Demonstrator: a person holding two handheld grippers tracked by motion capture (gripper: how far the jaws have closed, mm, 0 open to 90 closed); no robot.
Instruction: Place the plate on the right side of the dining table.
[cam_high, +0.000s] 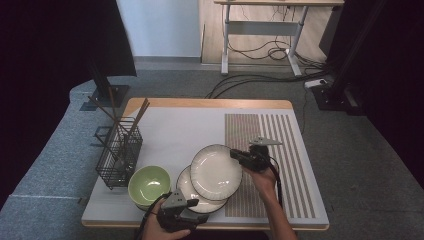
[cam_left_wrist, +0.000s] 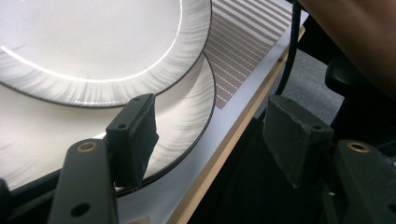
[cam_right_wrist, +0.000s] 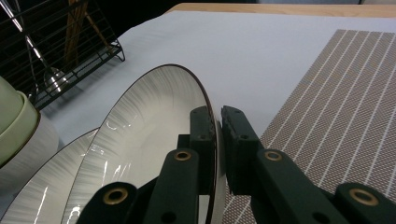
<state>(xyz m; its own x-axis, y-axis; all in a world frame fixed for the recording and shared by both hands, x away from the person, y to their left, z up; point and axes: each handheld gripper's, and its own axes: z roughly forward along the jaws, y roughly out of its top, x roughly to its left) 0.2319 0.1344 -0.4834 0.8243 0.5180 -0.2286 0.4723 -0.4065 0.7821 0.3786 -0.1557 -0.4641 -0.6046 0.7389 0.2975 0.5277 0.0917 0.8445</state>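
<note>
A wooden-edged table (cam_high: 210, 103) carries a pale grey mat, and on its right part lies a striped placemat (cam_high: 280, 150) of brown weave with light lines. At the left edge of the table stands a black wire rack (cam_high: 120, 152) with dark sticks leaning out of its top. Near the front edge, two white plates with dark rims overlap: the lower plate (cam_high: 187, 190) lies flat on the mat, and the upper plate (cam_high: 216, 171) is tilted above it, its right rim lifted over the edge of the placemat. The right gripper (cam_high: 239, 156) has its jaws clamped on that raised rim; in the right gripper view the rim of the upper plate (cam_right_wrist: 154, 135) sits pinched between the two black pads. Just left of the plates a green bowl (cam_high: 149, 185) sits stacked on something white. The left gripper (cam_high: 186, 216) hovers at the table's front edge with its jaws spread apart and nothing between them; in the left gripper view one pad (cam_left_wrist: 135, 135) stands over the rim of the lower plate (cam_left_wrist: 187, 126).
</note>
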